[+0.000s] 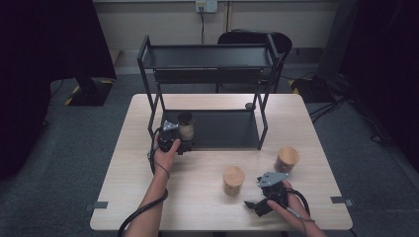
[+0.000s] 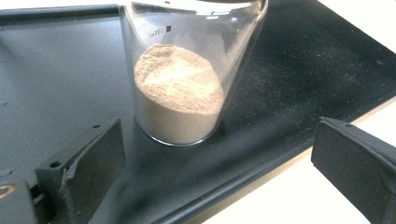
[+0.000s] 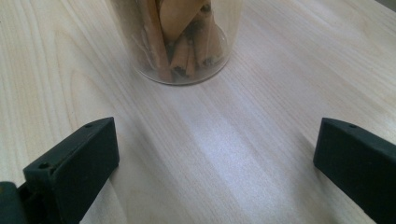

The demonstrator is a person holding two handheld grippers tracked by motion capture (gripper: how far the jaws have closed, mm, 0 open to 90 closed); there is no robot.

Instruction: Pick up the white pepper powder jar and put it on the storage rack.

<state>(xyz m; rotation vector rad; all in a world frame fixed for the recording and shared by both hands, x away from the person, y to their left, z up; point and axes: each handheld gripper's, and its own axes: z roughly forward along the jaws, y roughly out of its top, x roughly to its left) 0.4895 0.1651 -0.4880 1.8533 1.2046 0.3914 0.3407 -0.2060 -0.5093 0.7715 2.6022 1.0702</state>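
Powder jar (image 1: 186, 129) stands, as we see it in the high view, on the bottom shelf of the black rack (image 1: 212, 129), at that shelf's front left corner, with our left gripper (image 1: 173, 138) right up against its near side and the left hand (image 1: 165, 155) behind it on the wooden table (image 1: 197, 197). Farther toward us, our right gripper (image 1: 269, 190) hovers low over the table's near right part, just short of a cork-lidded jar (image 1: 287, 159), while a second cork-lidded jar (image 1: 233, 179) stands to its left, apart from both; from this height we cannot tell how wide either pair of jaws stands. In the left gripper view we see the powder jar (image 2: 184, 79) upright on the dark shelf floor (image 2: 289, 84), clear glass holding a heaped tan powder, and our two black jaws are spread wide on either side of it, touching nothing, the jar standing just beyond their tips. In the right gripper view we look along wide-parted jaws at the bottom of a clear jar (image 3: 180, 42) holding what look like cinnamon sticks, standing on the pale table (image 3: 224, 149) a little past the tips; these jaws hold nothing either.
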